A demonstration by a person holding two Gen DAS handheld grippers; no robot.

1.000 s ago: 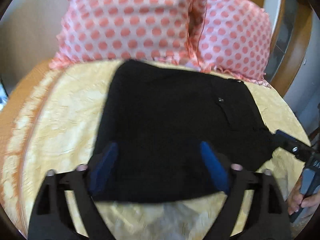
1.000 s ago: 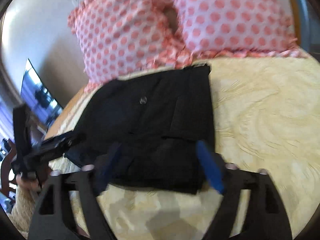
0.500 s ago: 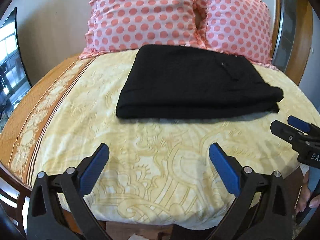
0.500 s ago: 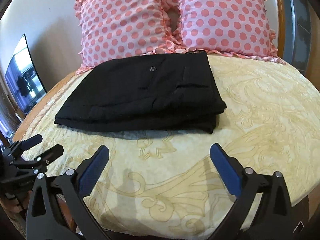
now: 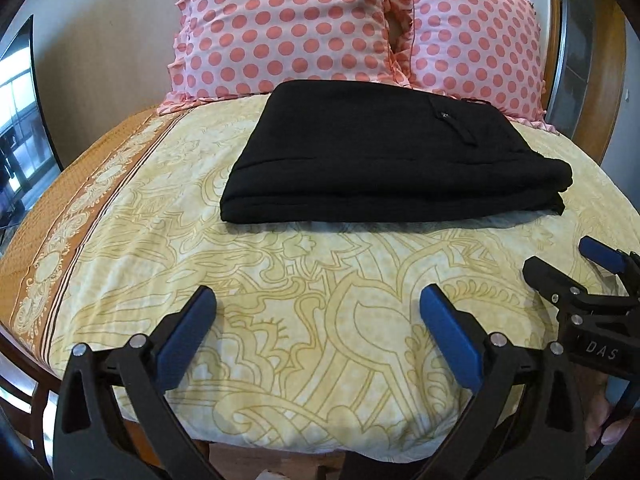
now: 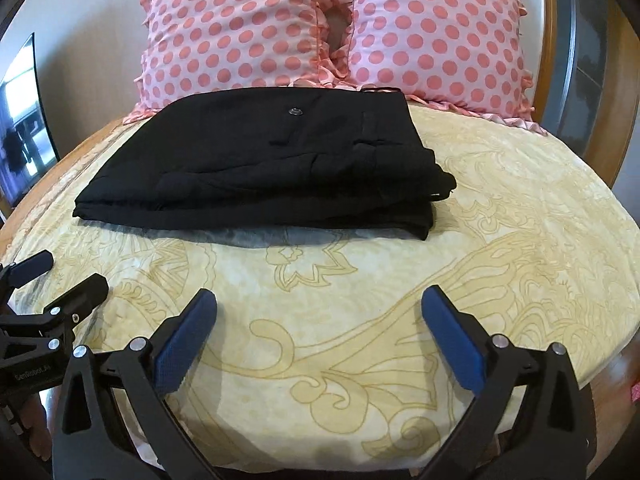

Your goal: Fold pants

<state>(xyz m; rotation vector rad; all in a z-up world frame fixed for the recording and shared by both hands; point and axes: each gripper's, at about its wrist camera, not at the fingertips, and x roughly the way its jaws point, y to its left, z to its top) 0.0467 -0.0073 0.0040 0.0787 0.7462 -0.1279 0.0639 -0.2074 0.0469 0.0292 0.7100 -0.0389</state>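
Pants [image 5: 384, 152], black and folded into a thick flat rectangle of several layers, lie on the yellow patterned bedspread [image 5: 320, 320], their far edge right up against the two pink polka-dot pillows [image 5: 288, 24] at the head of the bed. A small round button [image 6: 295, 111] shows on the top layer, toward the pillow side. The left gripper [image 5: 316, 320] hangs over bare bedspread on the near side of the pants, well apart from them, its blue-padded jaws spread wide with nothing between them; they have just been opening. The right gripper [image 6: 318, 320] sits likewise on the near side of the pants, over bare bedspread, jaws wide and holding nothing, and these too have just been opening. In each wrist view the other gripper shows at the frame's edge, also short of the pants. Left of the pants, beyond the bedspread's orange border, a dark screen [image 6: 24, 120] stands against the wall.
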